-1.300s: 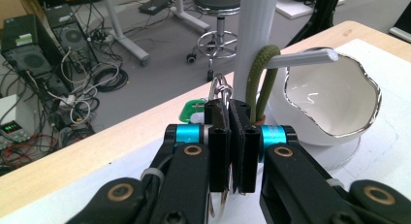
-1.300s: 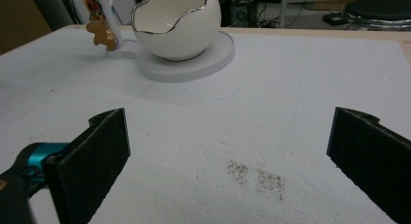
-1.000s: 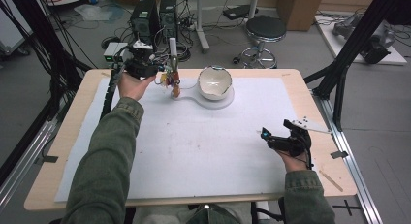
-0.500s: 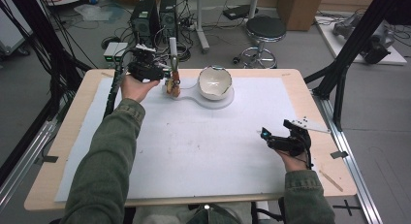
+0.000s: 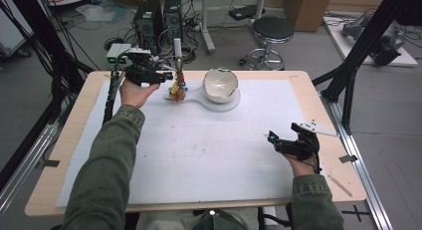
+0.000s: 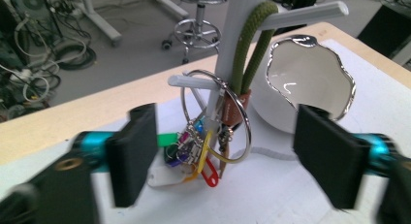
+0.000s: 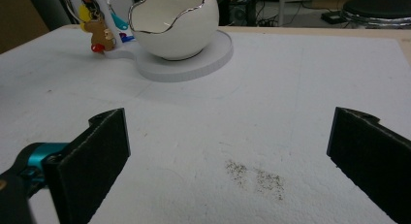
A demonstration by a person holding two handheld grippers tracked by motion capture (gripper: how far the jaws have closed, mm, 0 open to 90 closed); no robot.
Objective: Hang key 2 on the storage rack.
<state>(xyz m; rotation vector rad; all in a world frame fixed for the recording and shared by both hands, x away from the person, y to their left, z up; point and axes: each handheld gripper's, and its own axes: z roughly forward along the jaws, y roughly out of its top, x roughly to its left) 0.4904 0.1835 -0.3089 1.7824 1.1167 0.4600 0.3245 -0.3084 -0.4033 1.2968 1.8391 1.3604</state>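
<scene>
Our left gripper [image 6: 218, 161] has its jaws spread wide with nothing between them, held level in front of the white peg stand [image 6: 237, 49]. Between and just beyond the jaws hangs a large metal ring [image 6: 245, 122] on a low peg, carrying a bunch of coloured key tags [image 6: 196, 153]. A green cord loop [image 6: 252, 44] hangs from a higher peg above it. Beyond the right-hand jaw sits the egg-shaped white bowl [image 6: 305, 76].

Our right gripper [image 7: 228, 161] is likewise spread and empty, low over the white mat [image 7: 271, 117], well apart from the stand.

We judge this an approach to the key bunch. Next we would ease forward, close on the ring, then lift it clear of its peg.
</scene>
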